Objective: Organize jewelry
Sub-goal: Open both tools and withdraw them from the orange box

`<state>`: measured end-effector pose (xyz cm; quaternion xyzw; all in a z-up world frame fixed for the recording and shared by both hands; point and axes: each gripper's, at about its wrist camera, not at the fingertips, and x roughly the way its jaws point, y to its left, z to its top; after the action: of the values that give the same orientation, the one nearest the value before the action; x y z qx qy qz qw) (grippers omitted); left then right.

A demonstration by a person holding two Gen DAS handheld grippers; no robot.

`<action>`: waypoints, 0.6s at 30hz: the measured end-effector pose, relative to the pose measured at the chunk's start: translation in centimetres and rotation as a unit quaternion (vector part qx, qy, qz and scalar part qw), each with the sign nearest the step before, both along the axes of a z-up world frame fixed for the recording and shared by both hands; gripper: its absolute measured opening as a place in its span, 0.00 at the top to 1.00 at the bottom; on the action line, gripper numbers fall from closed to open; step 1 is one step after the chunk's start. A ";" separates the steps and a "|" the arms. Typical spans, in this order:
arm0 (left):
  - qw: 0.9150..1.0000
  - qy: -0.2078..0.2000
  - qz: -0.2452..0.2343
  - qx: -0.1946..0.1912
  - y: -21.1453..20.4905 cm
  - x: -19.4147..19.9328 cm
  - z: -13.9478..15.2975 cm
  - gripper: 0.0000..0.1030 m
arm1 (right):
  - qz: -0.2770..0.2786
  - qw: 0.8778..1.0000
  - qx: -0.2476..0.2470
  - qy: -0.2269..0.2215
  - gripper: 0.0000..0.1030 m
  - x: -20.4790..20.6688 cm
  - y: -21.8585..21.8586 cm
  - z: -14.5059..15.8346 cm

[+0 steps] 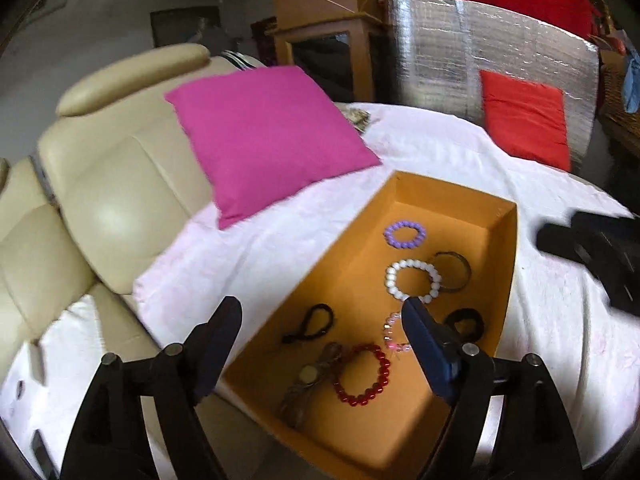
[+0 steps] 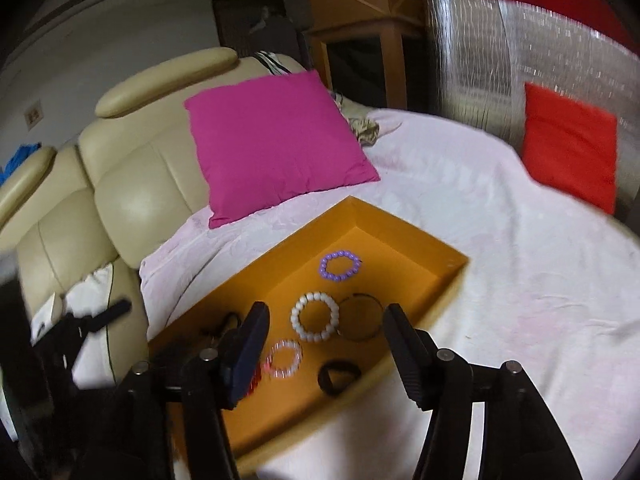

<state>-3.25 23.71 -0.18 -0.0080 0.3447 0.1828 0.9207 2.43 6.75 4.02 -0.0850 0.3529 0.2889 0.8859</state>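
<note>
An orange box (image 1: 502, 264) lies on the white sheet and holds jewelry: a purple bead bracelet (image 1: 405, 234), a white bead bracelet (image 1: 413, 280), a thin dark bangle (image 1: 454, 270), a pink bracelet (image 1: 394, 332), a red bead bracelet (image 1: 363, 375), a black cord (image 1: 310, 323), a black hair tie (image 1: 466, 322) and a watch (image 1: 310, 380). My left gripper (image 1: 322, 312) is open and empty above the box's near left part. My right gripper (image 2: 326, 320) is open and empty above the box (image 2: 440, 256), near the white bracelet (image 2: 315, 317) and bangle (image 2: 360, 318).
A magenta pillow (image 1: 264, 132) leans on the beige leather sofa back (image 1: 116, 200) behind the box. A red pillow (image 1: 526, 118) rests against a silver foil panel (image 1: 480, 52) at the far right. The right gripper's black body (image 1: 600, 248) shows at the right edge.
</note>
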 end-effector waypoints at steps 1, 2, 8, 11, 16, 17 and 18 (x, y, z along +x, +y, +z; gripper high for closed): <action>1.000 0.002 0.012 0.015 -0.2 -0.4 0.6 0.19 | -0.001 1.000 -0.008 -0.006 0.38 -0.9 -0.4 0.3; 0.999 0.003 0.025 0.034 -0.5 -0.8 1.2 0.19 | -0.002 1.000 -0.015 -0.009 0.38 -1.9 -0.8 0.7; 0.998 -0.015 0.030 0.062 -1.6 -3.8 4.1 0.19 | -0.032 0.999 -0.034 -0.019 0.36 -6.6 -3.0 2.5; 0.997 -0.024 0.030 0.059 -1.9 -5.1 5.7 0.19 | -0.047 0.998 -0.043 -0.028 0.36 -8.7 -3.5 3.2; 0.997 -0.047 0.027 0.057 -2.4 -6.7 7.7 0.19 | -0.068 0.996 -0.034 -0.046 0.35 -10.9 -4.4 4.2; 0.997 -0.050 0.026 0.052 -2.4 -7.0 8.1 0.19 | -0.070 0.996 -0.031 -0.048 0.35 -11.1 -4.4 4.4; 0.997 -0.052 0.025 0.049 -2.5 -7.3 8.4 0.18 | -0.073 0.996 -0.029 -0.048 0.34 -11.3 -4.4 4.5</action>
<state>-10.58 21.22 8.21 0.0191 0.2868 0.2214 0.9319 -8.84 2.33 8.54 -0.0981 0.3237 0.2091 0.9175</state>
